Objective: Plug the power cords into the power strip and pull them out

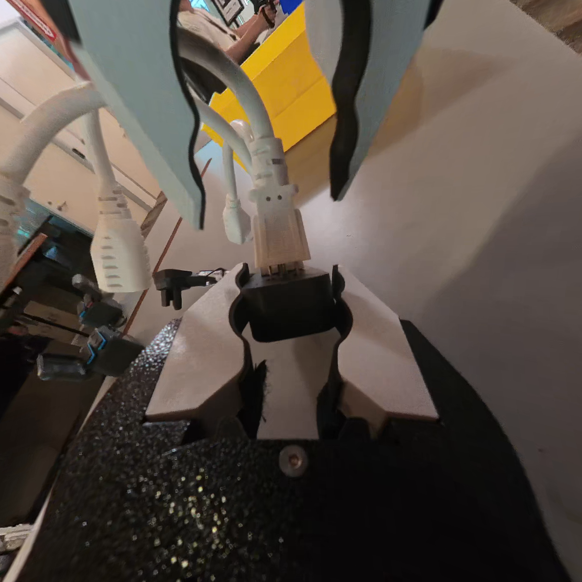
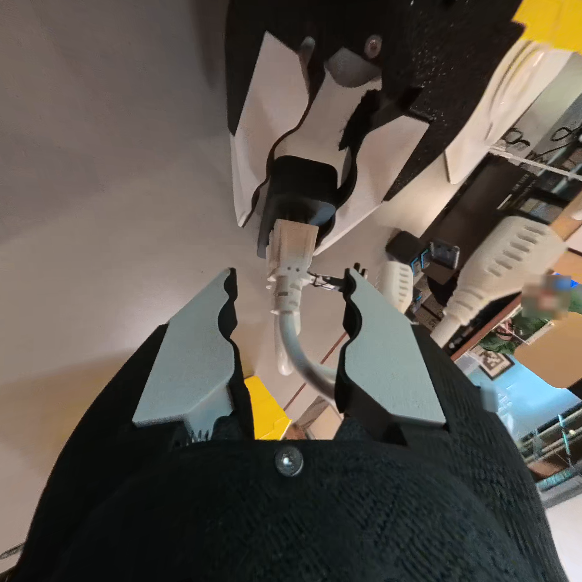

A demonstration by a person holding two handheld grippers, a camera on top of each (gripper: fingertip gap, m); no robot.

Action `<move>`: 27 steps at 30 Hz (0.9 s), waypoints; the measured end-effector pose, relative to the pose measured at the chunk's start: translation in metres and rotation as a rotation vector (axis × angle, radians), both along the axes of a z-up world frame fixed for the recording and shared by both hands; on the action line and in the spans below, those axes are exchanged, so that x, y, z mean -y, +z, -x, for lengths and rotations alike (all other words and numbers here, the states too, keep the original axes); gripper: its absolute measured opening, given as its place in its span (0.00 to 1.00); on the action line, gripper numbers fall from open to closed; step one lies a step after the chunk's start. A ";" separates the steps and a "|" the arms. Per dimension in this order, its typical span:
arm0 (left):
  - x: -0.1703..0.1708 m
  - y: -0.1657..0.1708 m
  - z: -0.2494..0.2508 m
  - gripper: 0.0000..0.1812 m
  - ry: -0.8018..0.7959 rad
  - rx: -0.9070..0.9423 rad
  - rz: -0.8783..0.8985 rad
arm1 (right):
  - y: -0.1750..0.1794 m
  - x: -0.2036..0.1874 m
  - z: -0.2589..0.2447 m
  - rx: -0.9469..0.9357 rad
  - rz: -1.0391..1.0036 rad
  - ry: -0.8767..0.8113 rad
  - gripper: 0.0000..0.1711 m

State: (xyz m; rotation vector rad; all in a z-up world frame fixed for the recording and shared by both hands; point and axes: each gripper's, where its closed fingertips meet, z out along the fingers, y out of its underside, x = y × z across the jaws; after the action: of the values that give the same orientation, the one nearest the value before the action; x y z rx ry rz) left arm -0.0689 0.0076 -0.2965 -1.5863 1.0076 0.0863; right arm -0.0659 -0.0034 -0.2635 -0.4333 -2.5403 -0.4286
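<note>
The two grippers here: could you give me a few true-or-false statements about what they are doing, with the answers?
1. The left gripper is clamped on a black socket block. True.
2. The right gripper is squeezing the white plug. False: its fingers stand apart on either side of the cord, touching nothing.
3. The white plug sits fully home in the block. False: metal prongs still show between them.
4. A yellow box lies behind the plug. True.
5. More white plugs hang off to the side. True.
</note>
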 end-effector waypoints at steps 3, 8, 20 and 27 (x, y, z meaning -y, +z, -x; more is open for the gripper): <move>0.004 0.001 -0.006 0.28 -0.023 -0.006 -0.021 | -0.008 0.005 0.002 0.010 0.028 -0.008 0.21; 0.004 0.003 -0.006 0.28 -0.030 0.071 -0.008 | -0.009 0.006 0.006 -0.009 0.017 0.013 0.14; 0.002 0.000 -0.002 0.28 -0.011 0.067 0.047 | -0.012 0.012 0.016 -0.047 0.049 -0.004 0.13; 0.012 0.017 -0.004 0.28 -0.091 0.146 0.025 | -0.002 0.020 0.017 -0.185 0.314 0.013 0.13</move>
State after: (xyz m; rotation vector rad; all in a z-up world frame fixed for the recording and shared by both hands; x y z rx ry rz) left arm -0.0647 -0.0041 -0.2798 -1.5436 0.9674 -0.1034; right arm -0.0824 -0.0237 -0.2650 -0.5439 -2.4314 0.0190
